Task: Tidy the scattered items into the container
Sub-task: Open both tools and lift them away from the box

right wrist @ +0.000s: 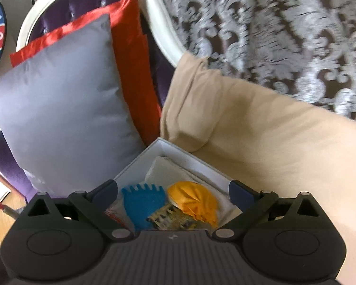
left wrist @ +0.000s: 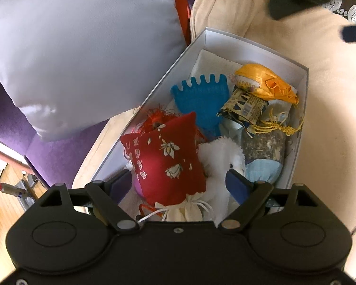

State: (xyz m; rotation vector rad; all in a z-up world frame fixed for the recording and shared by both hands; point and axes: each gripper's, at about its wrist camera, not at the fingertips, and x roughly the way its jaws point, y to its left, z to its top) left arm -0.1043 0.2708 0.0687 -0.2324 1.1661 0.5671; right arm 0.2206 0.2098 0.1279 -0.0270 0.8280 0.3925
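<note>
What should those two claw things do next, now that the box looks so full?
Probably lift both away. The left gripper and right gripper stand open, gripping nothing, and the red pouch and blue comb already lie inside the white box.

Left wrist cam is sitting right on top of the white box (left wrist: 227,38), looking steeply down along its fingers (left wrist: 236,185), so the box is filling the middle of the frame really close up. Right wrist cam is riding further back and tilting down less, so it's catching only the far end of the box (right wrist: 140,159) low in the frame, and taking in much more of the patterned backdrop (right wrist: 284,35) behind. Both views are sharing that box, the blue comb-shaped piece (left wrist: 200,102) (right wrist: 143,201), the yellow pouch (left wrist: 265,83) (right wrist: 197,201), the grey cushion (left wrist: 78,54) (right wrist: 66,109) on the left and the beige cushion (left wrist: 325,109) (right wrist: 273,137) on the right.
</note>
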